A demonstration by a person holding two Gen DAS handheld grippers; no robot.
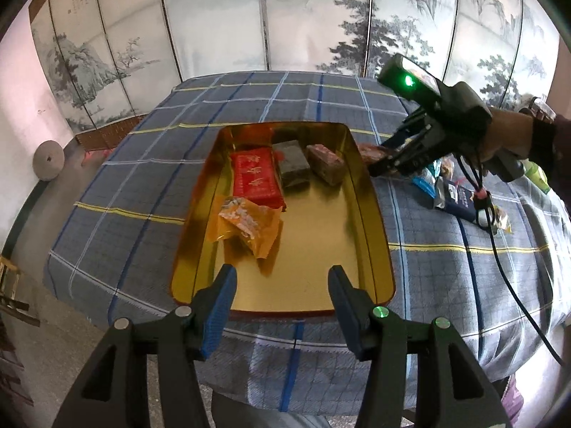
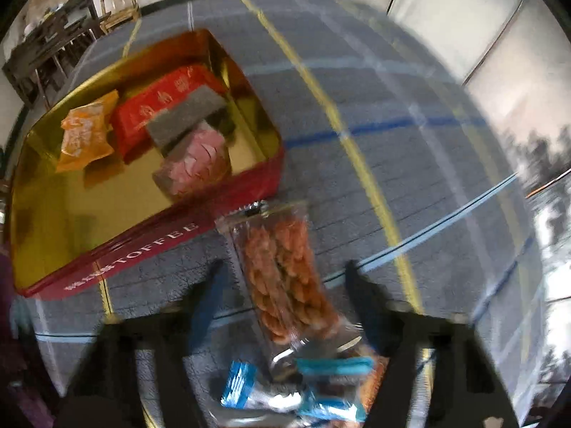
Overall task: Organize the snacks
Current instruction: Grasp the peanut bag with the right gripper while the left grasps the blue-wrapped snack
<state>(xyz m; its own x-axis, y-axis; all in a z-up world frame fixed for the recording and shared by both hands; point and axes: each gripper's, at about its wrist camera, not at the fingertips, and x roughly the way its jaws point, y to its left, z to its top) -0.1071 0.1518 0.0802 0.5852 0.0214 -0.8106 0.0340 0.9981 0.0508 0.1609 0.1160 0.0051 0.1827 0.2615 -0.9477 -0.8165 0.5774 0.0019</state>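
An open tin (image 1: 371, 214), gold inside and red outside, lies on the checked cloth. It holds a red packet (image 1: 255, 178), a dark green block (image 1: 292, 164), a pinkish block (image 1: 326, 164) and an orange wrapper (image 1: 246, 221). My left gripper (image 1: 282, 278) hovers open over the tin's near edge with nothing between its fingers. My right gripper (image 2: 283, 285) points steeply down just right of the tin (image 2: 160, 246). Its blurred fingers stand on either side of a clear packet of orange-pink snacks (image 2: 285, 267) that lies beside the tin wall, with a gap on each side.
More packets lie in a pile on the cloth to the right (image 1: 449, 192), with blue ones (image 2: 242, 385) under the right gripper. A hand (image 1: 506, 132) holds that gripper and its cable trails over the cloth. A painted folding screen (image 1: 285, 18) stands behind the table.
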